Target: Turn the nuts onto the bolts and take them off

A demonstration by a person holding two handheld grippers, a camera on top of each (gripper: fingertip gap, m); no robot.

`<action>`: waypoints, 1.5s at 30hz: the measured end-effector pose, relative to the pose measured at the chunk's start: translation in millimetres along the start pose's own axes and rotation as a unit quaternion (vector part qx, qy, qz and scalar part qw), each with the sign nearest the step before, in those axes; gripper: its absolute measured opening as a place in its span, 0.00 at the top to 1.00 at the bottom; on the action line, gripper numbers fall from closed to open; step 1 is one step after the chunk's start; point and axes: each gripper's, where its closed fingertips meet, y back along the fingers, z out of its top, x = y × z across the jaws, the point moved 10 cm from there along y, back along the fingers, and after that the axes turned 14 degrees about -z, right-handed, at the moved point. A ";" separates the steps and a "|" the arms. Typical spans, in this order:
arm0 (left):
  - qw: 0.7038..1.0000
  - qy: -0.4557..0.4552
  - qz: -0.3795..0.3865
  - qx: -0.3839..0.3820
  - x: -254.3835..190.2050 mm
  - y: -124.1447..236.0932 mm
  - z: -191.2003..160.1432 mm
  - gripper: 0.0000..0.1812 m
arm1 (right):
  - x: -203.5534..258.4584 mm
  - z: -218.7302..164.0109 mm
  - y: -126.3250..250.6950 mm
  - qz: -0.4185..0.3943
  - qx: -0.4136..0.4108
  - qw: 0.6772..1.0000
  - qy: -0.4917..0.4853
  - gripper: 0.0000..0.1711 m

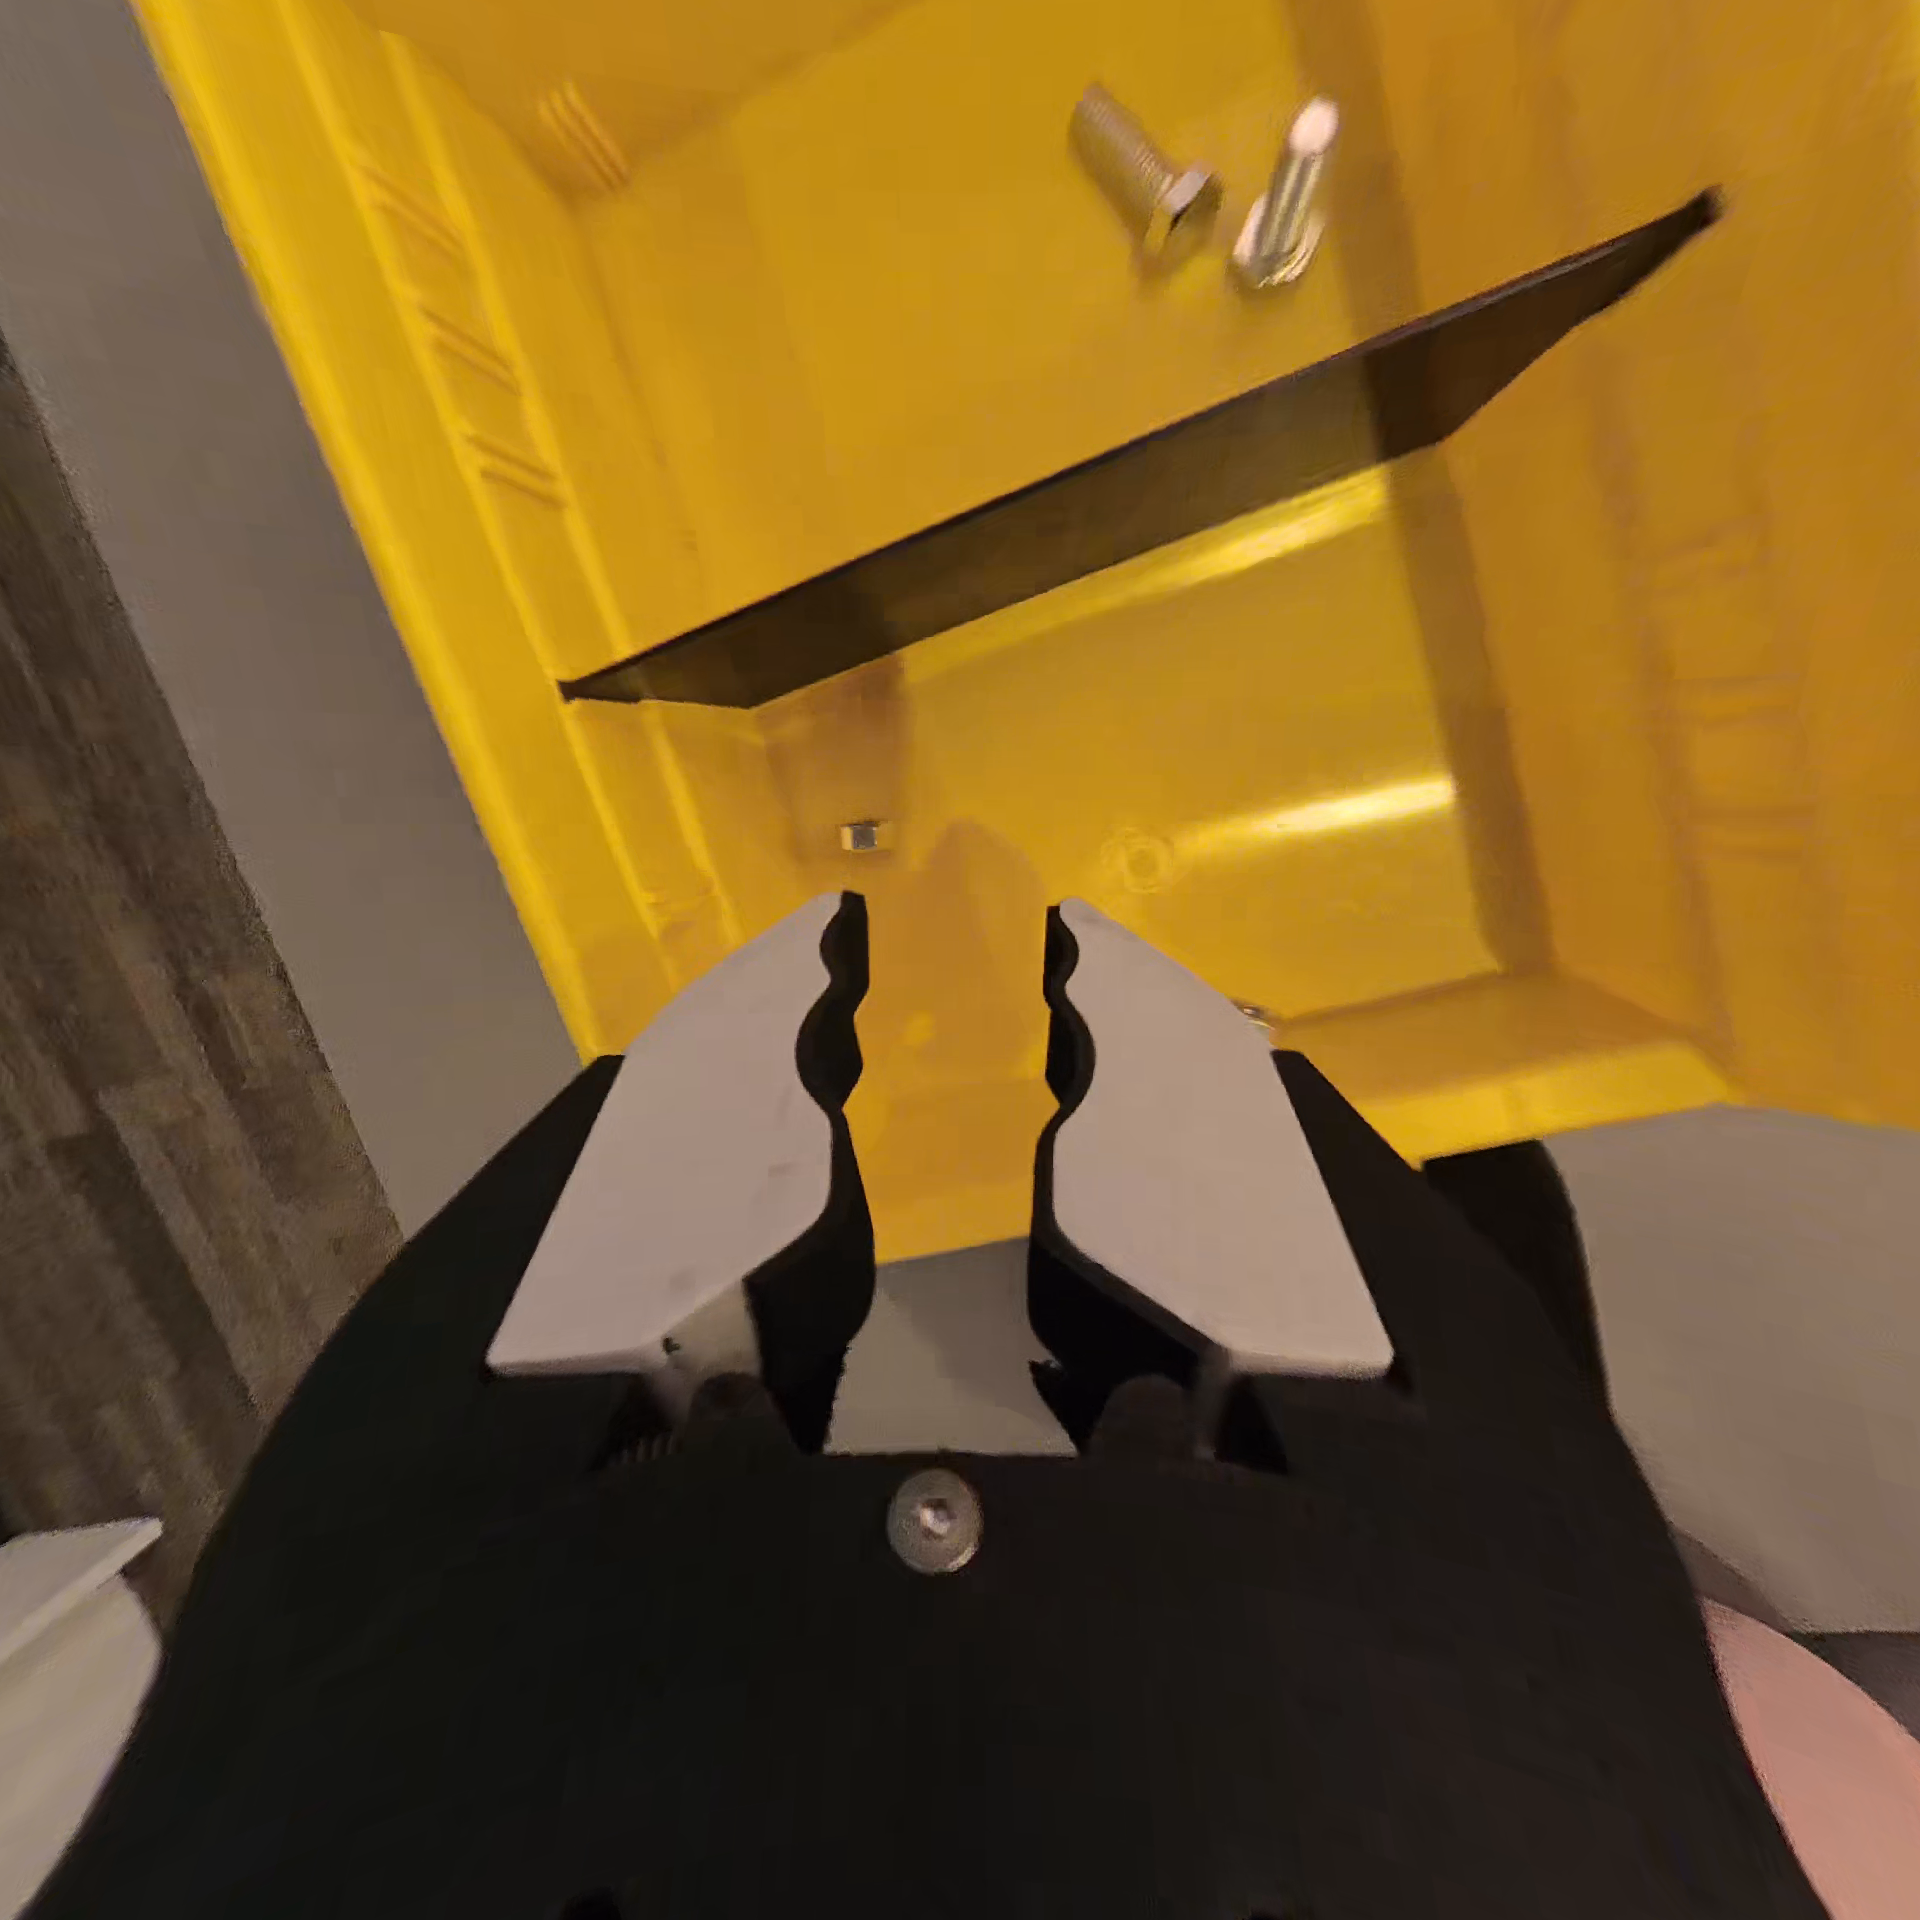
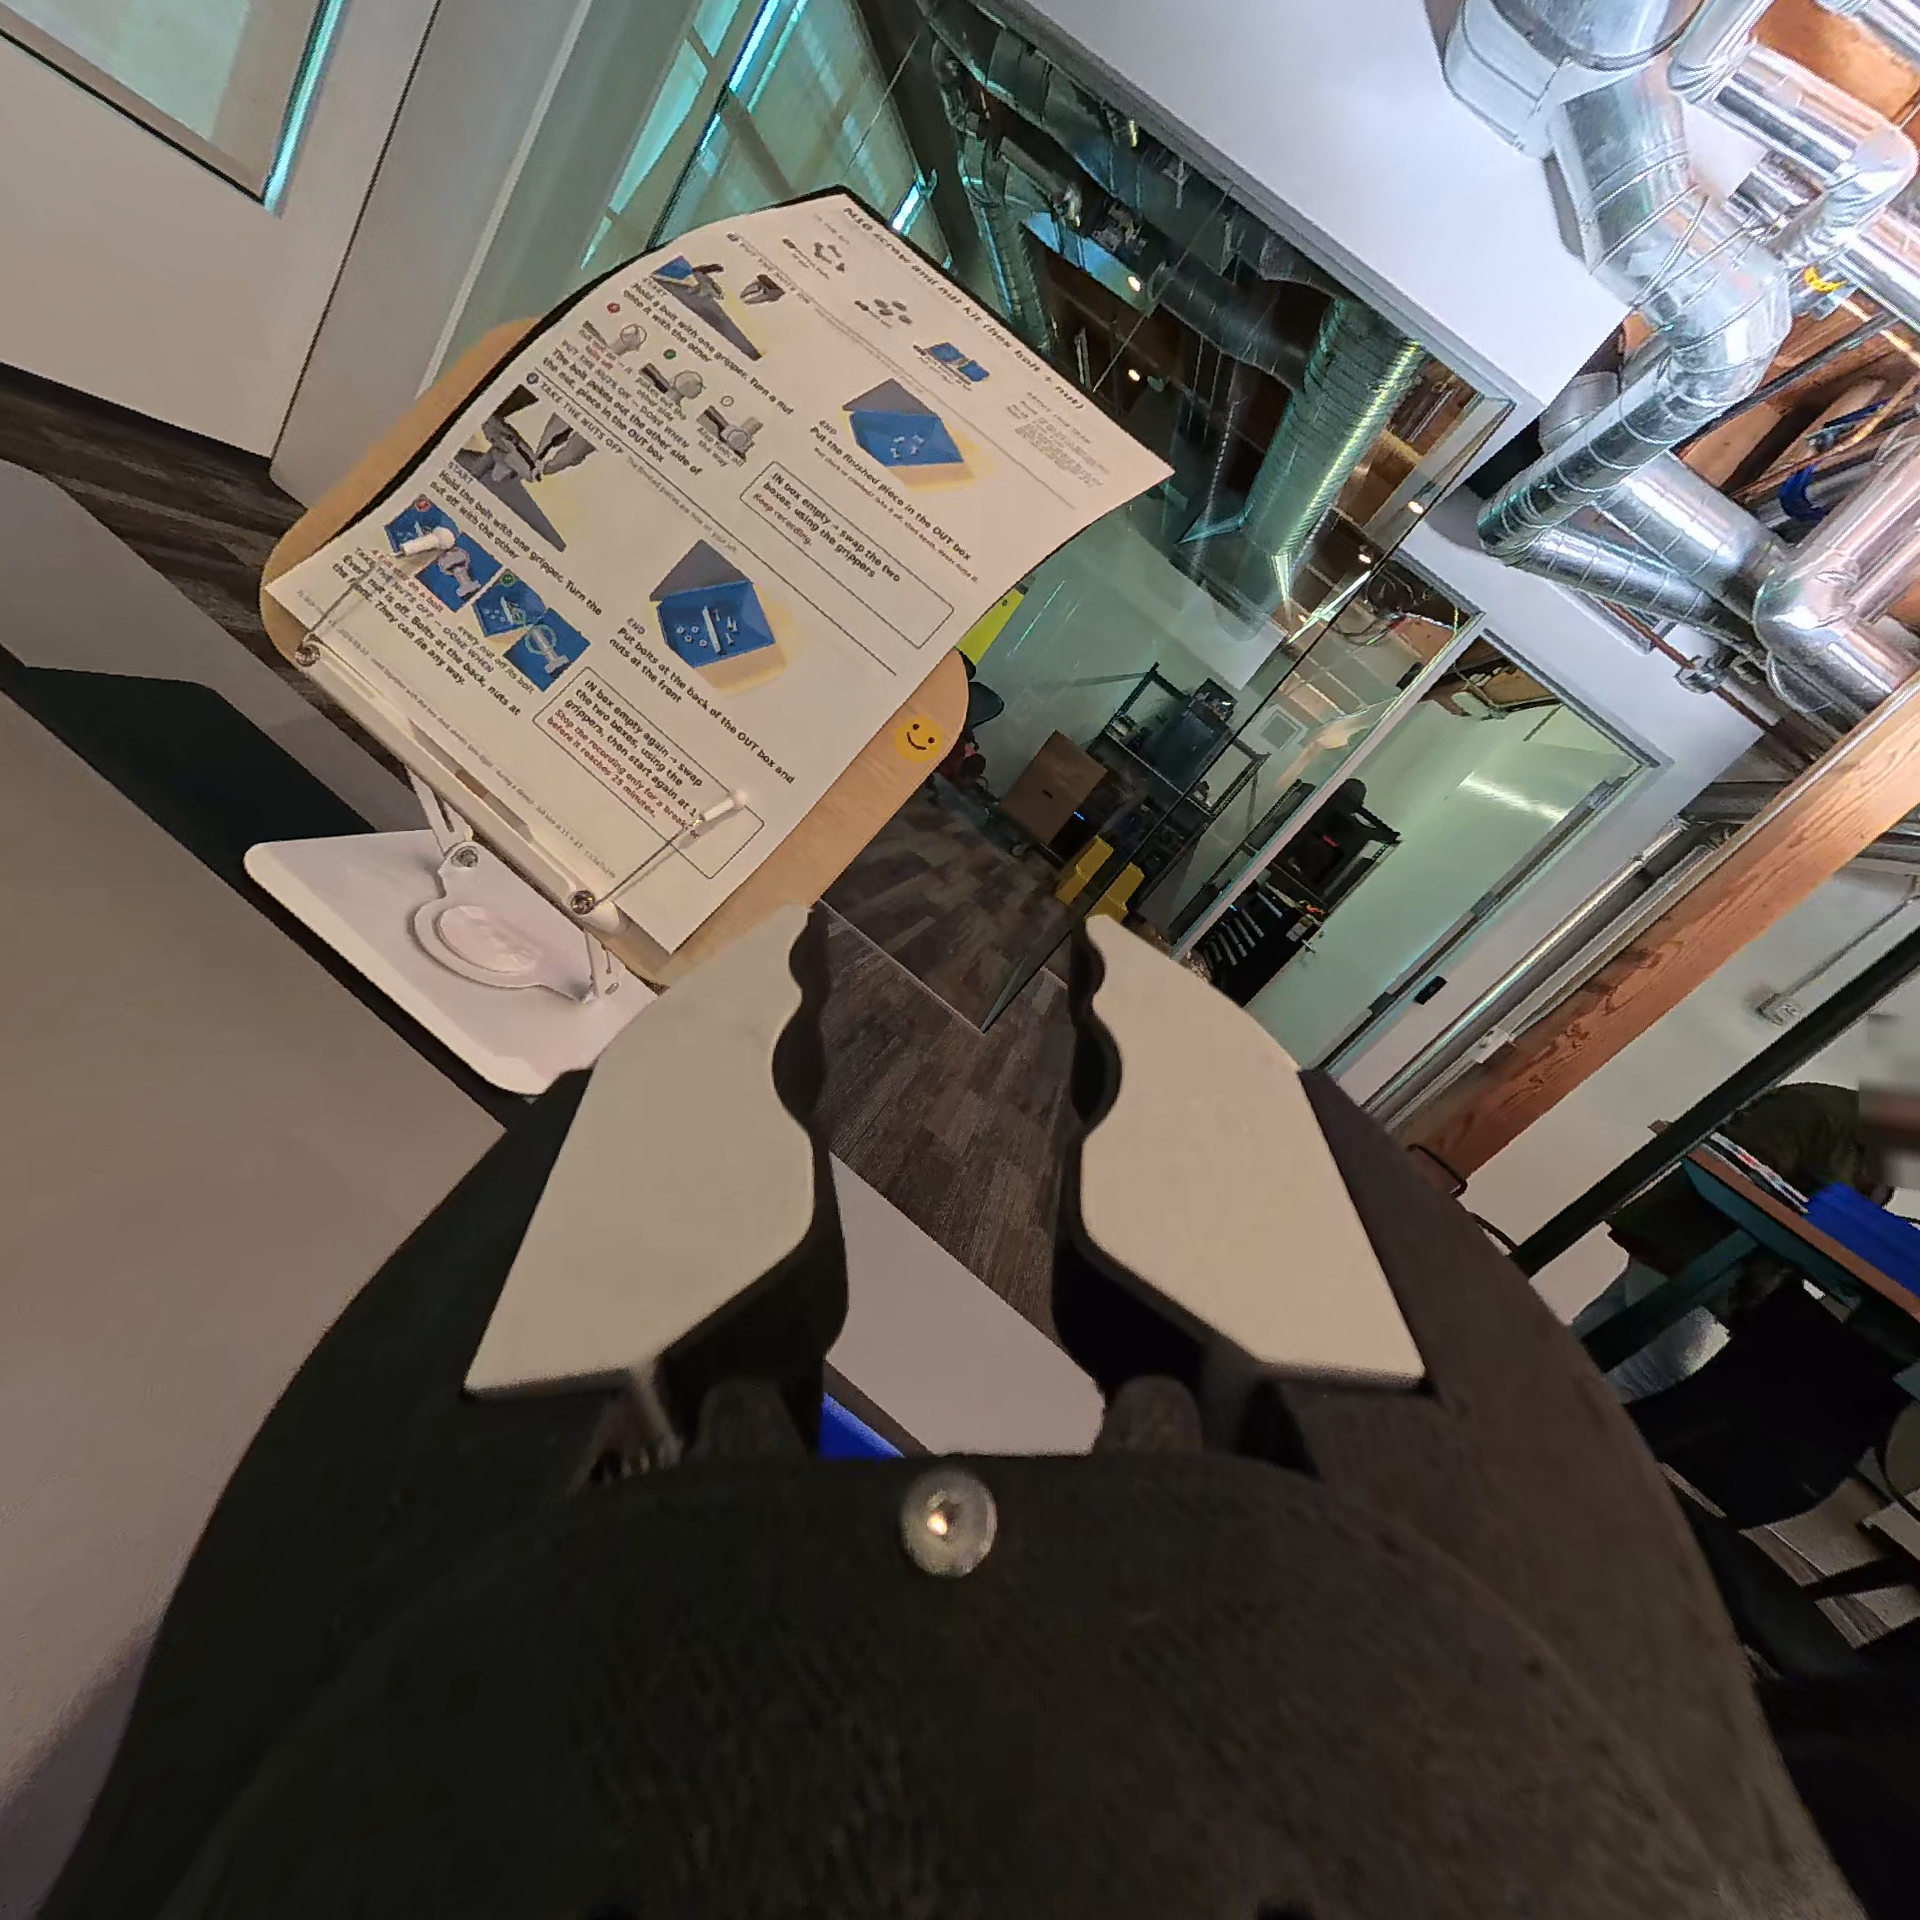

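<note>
**Nut just off my left fingertip**

While my left claw (image 1: 954, 902) hangs spread and empty over the near compartment of the yellow bin (image 1: 1351, 1091), the small silver nut (image 1: 860, 835) lies on the bin floor just above and slightly left of my left fingertip, in the middle of the frame, near but not touching. Beyond it a black divider (image 1: 1039, 540) crosses the bin on a slant. Past the divider, at the upper right of the frame, two bolts (image 1: 1148, 171) lie side by side in the far compartment, well apart from my claw.

My right claw (image 2: 945, 935) is also spread, holding nothing, tilted up toward the room. Above and left of its tips a printed sheet (image 2: 707, 520) leans on a wooden stand with a white base (image 2: 343, 894).
</note>
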 end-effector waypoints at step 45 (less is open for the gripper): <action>0.983 0.041 0.044 0.172 31.2 -78.9 7.0 0.90 | 8.3 -2.4 -1.5 0.041 0.015 0.998 0.039 0.74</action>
